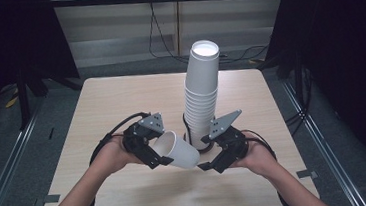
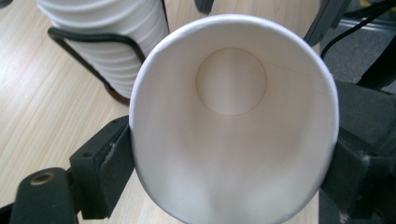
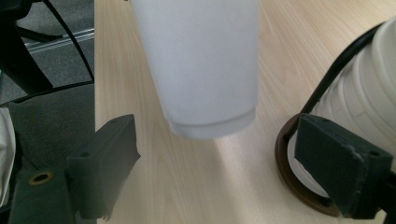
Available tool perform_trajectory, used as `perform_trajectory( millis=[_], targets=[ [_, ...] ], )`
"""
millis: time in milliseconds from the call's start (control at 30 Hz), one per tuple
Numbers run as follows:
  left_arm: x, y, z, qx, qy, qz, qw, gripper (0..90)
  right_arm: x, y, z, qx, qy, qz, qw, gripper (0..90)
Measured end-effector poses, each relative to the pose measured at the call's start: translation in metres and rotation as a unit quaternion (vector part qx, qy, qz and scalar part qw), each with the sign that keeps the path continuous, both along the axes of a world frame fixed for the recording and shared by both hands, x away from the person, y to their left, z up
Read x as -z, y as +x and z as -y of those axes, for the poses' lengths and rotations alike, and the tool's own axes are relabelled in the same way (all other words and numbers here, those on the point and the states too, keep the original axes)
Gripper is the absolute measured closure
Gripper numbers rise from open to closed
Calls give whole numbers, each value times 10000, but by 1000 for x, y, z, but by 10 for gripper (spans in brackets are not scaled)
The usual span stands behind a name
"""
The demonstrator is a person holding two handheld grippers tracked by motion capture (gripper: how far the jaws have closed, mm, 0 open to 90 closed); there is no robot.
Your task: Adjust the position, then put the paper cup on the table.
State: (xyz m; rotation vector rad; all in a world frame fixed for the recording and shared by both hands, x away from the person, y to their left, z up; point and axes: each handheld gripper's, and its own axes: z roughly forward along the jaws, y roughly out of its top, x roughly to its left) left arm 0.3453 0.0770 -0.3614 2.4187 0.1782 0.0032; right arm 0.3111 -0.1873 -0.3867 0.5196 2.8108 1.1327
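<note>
1. At table's left-centre: left gripper (image 1: 161, 157) is clamped across a single white paper cup (image 1: 177, 150), pads pressing its rim on both sides. The cup lies tilted on its side above the table (image 1: 96, 110), mouth toward the person, base toward the stack.
2. Middle: the cup stack (image 1: 201, 99) stands in a black wire holder (image 2: 88, 51) on a brown base, leaning slightly right at the top.
3. Right: right gripper (image 1: 211, 161) is released, jaws apart with nothing between the pads; the cup's base (image 3: 212, 123) hangs just ahead of them, not touching.
4. Step, as I read it: one cup is off the stack, held by the left alone. Keep the squeeze light since the rim looks ovalled, level the cup before setting it down, and keep the right jaw clear of the holder.
5. Hard to tell: whether the cup is one or two nested; the stack's bottom sits behind the right gripper; the right jaw's contact with the holder base is unclear.
</note>
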Motion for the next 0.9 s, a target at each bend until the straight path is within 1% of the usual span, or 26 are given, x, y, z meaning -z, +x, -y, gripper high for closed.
perform_trajectory(
  millis=[33, 100, 133, 167, 200, 233, 267, 300, 333, 400, 467, 500, 567, 633, 667, 767, 833, 900],
  targets=[
    [0, 1, -1, -1, 47, 9, 10000, 145, 1, 1, 1, -9, 19, -18, 10000, 122],
    [1, 1, -4, -34, 76, -15, 10000, 145, 3, 1, 3, 53, -30, -10, 10000, 117],
    [1, 2, -4, -41, 59, -3, 10000, 144, 4, 1, 4, 86, -33, -40, 9999, 118],
    [2, 1, -5, -76, 78, 6, 9999, 144, 6, 1, 6, 66, -5, -23, 10000, 118],
    [1, 2, -6, -15, 194, -44, 9998, 144, 7, 0, 7, 97, -33, -35, 9999, 118],
    [3, 2, -6, -86, 156, -8, 9998, 144, 8, 0, 8, 83, -42, -27, 10000, 118],
    [3, 2, -7, -91, 166, 19, 9998, 143, 8, 0, 9, 113, -41, -41, 9999, 118],
    [2, 2, -8, -106, 244, 22, 9996, 143, 9, 0, 10, 142, -63, -27, 9999, 118],
    [3, 2, -8, -124, 265, 36, 9996, 143, 10, -1, 11, 173, -68, -27, 9998, 118],
    [3, 3, -10, -154, 254, 33, 9996, 142, 12, -1, 14, 236, -53, -3, 9997, 118],
    [3, 4, -12, -189, 312, 29, 9993, 142, 14, -1, 16, 299, -37, 8, 9995, 121],
    [4, 4, -13, -226, 303, 31, 9993, 142, 16, -1, 18, 338, -71, 57, 9994, 122],
    [4, 5, -14, -249, 349, 16, 9991, 142, 19, -1, 20, 369, -55, 46, 9993, 123],
    [5, 6, -16, -237, 402, 29, 9989, 142, 23, -1, 23, 466, -81, 33, 9989, 123],
    [5, 6, -16, -247, 421, -4, 9988, 141, 25, -1, 24, 491, -89, 22, 9988, 123],
    [7, 6, -18, -274, 465, 0, 9985, 141, 31, -1, 27, 561, -158, 70, 9983, 123],
    [8, 7, -19, -289, 479, -14, 9984, 141, 34, -1, 28, 667, -199, 98, 9975, 123],
    [9, 9, -20, -297, 537, -26, 9981, 141, 38, -2, 31, 698, -145, 79, 9974, 123]
  ],
)
